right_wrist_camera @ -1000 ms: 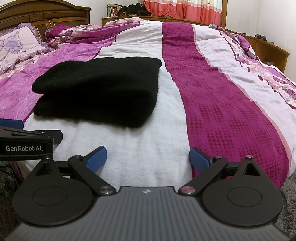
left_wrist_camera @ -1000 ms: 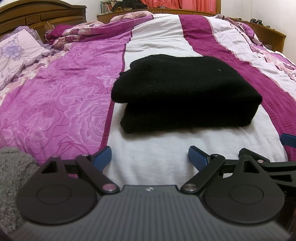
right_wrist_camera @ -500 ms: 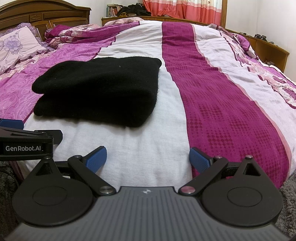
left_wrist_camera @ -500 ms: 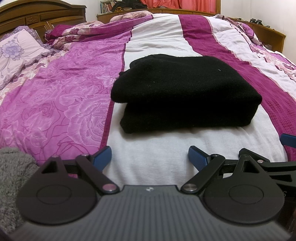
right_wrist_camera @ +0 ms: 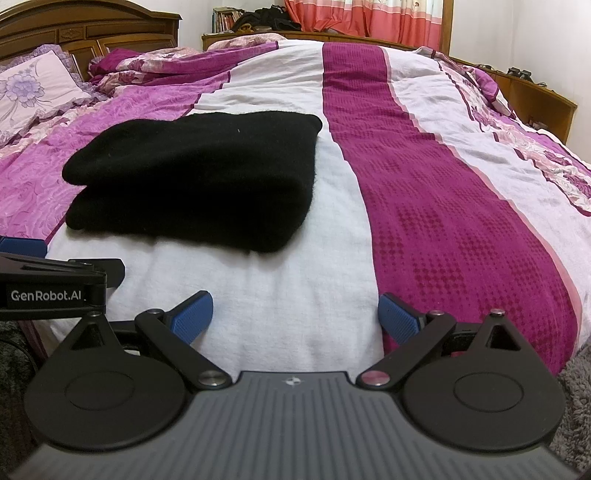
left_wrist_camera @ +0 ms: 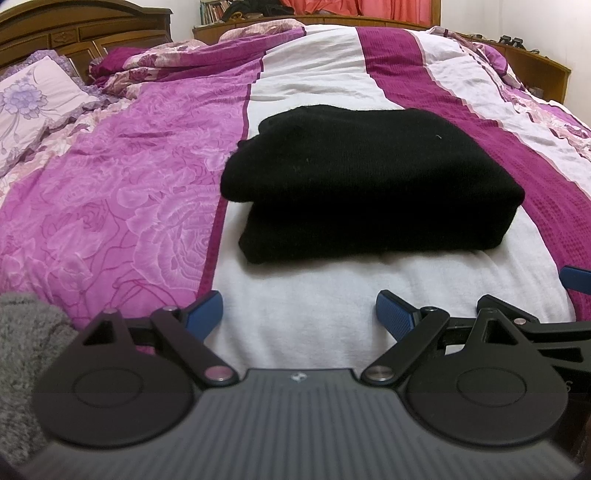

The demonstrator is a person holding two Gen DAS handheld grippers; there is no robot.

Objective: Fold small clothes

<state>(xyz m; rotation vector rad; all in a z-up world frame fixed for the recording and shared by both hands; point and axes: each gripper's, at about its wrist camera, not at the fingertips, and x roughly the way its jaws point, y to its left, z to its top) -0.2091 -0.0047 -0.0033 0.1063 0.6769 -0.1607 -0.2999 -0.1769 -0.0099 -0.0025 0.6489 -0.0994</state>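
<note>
Bedspread (left_wrist_camera: 303, 332) unchanged: folded black garment (left_wrist_camera: 369, 184) and both hand-held grippers unmoved.

- Bed (left_wrist_camera: 303, 325): covered by a bedspread (right_wrist_camera: 443, 206) in lengthwise stripes of white, dark magenta and pink floral print.
- Black garment (left_wrist_camera: 369, 184): folded into a thick rectangle, lying on the white stripe, one edge over the magenta stripe.
- Pillow (left_wrist_camera: 33, 99): floral, by the wooden headboard (right_wrist_camera: 85, 33).

White bedspread strip (left_wrist_camera: 295, 325) ahead bare; folded black garment (left_wrist_camera: 369, 184) blocks beyond.
</note>
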